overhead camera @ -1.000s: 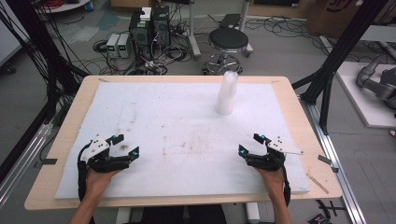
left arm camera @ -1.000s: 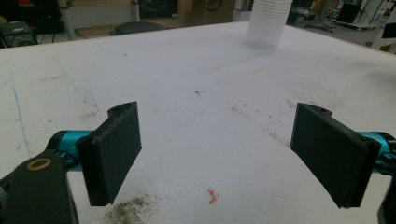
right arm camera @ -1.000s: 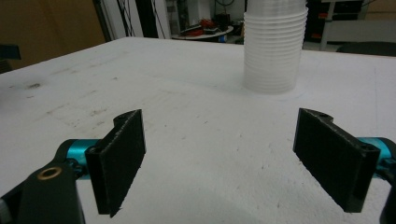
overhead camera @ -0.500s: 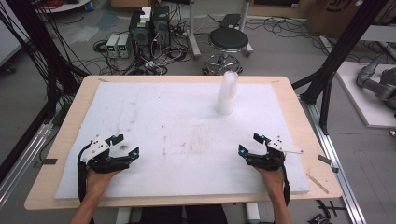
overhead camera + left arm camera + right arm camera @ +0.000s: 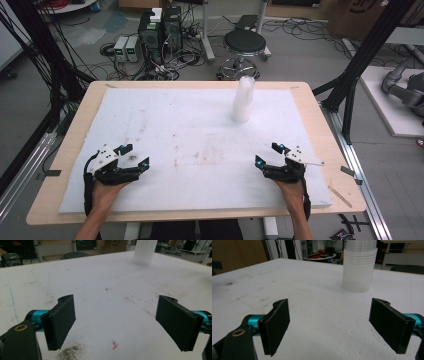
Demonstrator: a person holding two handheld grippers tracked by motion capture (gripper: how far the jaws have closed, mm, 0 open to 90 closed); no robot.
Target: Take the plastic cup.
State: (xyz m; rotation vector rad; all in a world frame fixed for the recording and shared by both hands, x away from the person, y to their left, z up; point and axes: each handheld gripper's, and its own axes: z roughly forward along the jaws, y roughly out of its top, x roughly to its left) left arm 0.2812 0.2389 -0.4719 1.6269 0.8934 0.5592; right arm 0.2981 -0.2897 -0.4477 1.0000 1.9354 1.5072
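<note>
A tall stack of clear plastic cups (image 5: 243,100) stands upright on the white foam mat (image 5: 200,120), towards the far side, right of centre. It also rises at the top of the left gripper view as the cup stack (image 5: 145,251) and closer in the right gripper view as the cup stack (image 5: 360,266). My left gripper (image 5: 134,156) rests near the mat's front left, jaws wide apart with nothing between them. My right gripper (image 5: 268,154) rests near the front right, open and empty as well. Both point towards the far side.
The mat covers a wooden table (image 5: 320,125) and is stained with dark specks near its middle (image 5: 205,152). A small orange scrap (image 5: 114,345) lies on the mat just ahead of the left gripper. A stool (image 5: 244,45) and electronics boxes (image 5: 160,30) stand on the floor beyond the table.
</note>
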